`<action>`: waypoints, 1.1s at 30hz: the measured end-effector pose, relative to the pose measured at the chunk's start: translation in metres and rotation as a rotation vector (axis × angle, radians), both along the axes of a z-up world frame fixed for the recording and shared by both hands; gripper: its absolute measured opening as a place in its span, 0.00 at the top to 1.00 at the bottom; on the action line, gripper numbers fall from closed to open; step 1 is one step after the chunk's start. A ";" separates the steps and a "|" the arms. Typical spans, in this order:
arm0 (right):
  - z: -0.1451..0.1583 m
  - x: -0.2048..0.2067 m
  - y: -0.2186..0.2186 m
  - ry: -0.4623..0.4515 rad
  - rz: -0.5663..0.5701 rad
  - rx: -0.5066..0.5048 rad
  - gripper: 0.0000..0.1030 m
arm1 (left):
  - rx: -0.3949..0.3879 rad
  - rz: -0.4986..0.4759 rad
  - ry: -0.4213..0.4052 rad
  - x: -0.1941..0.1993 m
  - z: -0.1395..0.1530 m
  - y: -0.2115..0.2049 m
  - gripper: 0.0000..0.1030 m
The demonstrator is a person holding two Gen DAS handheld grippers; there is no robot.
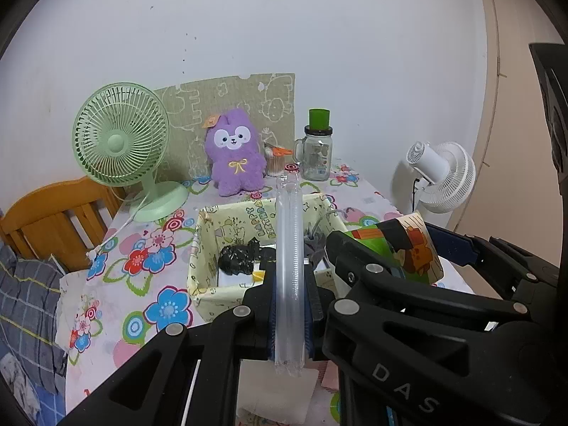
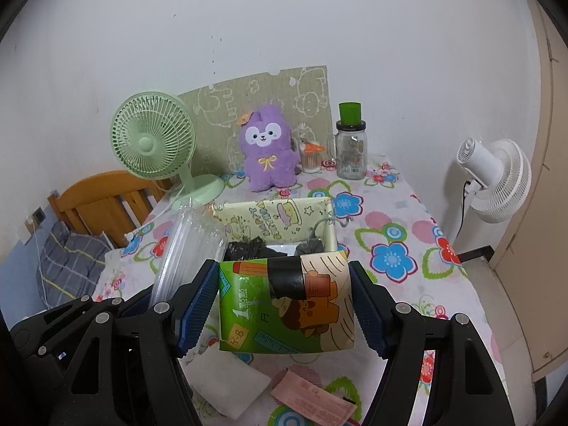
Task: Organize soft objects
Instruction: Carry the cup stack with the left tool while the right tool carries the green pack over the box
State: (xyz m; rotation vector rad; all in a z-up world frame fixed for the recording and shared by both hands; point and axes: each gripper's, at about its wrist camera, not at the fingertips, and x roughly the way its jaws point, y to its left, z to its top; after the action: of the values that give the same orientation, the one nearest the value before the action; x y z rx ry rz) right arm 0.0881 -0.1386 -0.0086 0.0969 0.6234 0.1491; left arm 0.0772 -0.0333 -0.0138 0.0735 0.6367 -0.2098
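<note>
My left gripper (image 1: 291,294) is shut on a clear plastic packet (image 1: 290,266), held upright over the near edge of a yellow fabric box (image 1: 234,220); the packet also shows in the right wrist view (image 2: 184,248). My right gripper (image 2: 284,301) is shut on a green and yellow cartoon packet (image 2: 287,305), just in front of the box (image 2: 277,213); this packet also shows in the left wrist view (image 1: 408,248). The box holds a black bag (image 1: 241,255) and a grey item (image 1: 316,245). A purple plush toy (image 1: 234,152) sits behind the box.
A green fan (image 1: 120,142) stands at back left, a glass jar with a green lid (image 1: 317,149) and a cotton swab pot (image 1: 275,161) at back right. A white pad (image 2: 227,387) and a pink packet (image 2: 312,401) lie near me. A white fan (image 2: 497,177) stands beside the table, a wooden bed frame (image 1: 53,220) to the left.
</note>
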 end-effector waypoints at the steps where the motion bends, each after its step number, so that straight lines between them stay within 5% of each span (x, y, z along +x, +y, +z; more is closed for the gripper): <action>1: 0.001 0.002 0.000 0.000 0.001 0.000 0.27 | 0.001 0.000 -0.002 0.002 0.000 0.000 0.90; 33: -0.002 0.069 0.005 0.013 -0.012 0.007 0.27 | 0.022 0.010 0.011 0.067 -0.005 0.005 0.90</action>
State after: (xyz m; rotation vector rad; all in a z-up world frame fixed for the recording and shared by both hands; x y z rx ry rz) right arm 0.1568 -0.1338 -0.0104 0.1086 0.6349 0.1398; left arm 0.1446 -0.0280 -0.0191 0.0901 0.6499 -0.1936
